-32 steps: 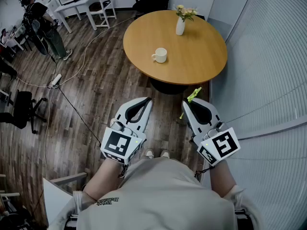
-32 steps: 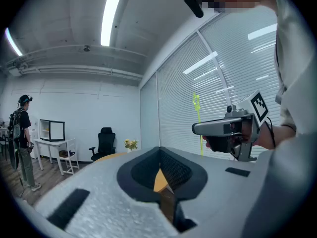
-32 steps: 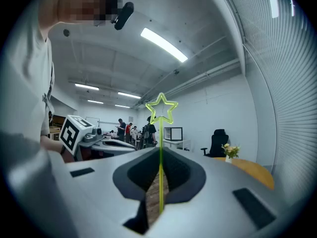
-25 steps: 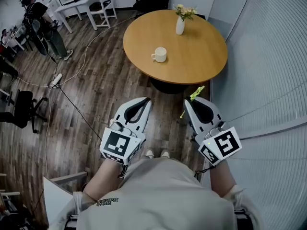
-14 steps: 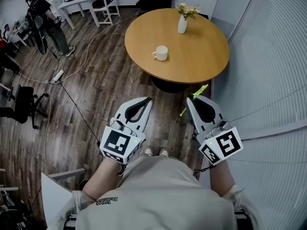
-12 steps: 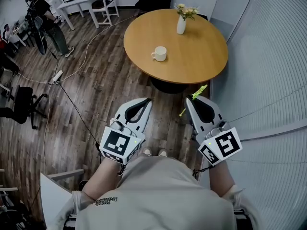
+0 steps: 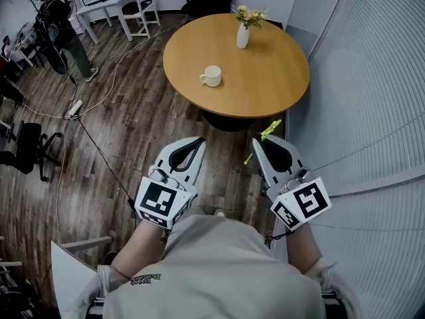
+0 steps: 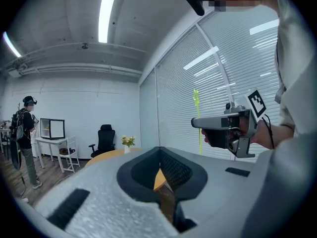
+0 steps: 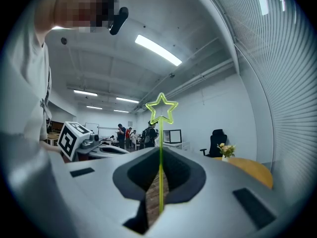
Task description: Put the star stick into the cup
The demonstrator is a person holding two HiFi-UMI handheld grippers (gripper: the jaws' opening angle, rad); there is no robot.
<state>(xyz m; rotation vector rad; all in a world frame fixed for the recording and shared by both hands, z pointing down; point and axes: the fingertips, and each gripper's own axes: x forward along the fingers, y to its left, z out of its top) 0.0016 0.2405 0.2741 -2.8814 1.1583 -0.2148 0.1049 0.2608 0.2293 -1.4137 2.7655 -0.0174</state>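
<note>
A white cup stands on the round wooden table, well ahead of both grippers. My right gripper is shut on a thin yellow-green star stick, held off the table's near edge above the floor. In the right gripper view the star stick rises upright from between the closed jaws of the right gripper, with its star outline on top. My left gripper is shut with nothing in it and hangs level with the right one. In the left gripper view the left gripper shows its jaws closed on nothing.
A white vase of flowers stands at the table's far side. White slatted blinds run along the right. Cables trail over the wooden floor, with a black chair at the left. A person stands by a white desk far left.
The table and cup now sit slightly further left in the head view. Both grippers keep nearly the same pose, and the star stick stays in the right one.
</note>
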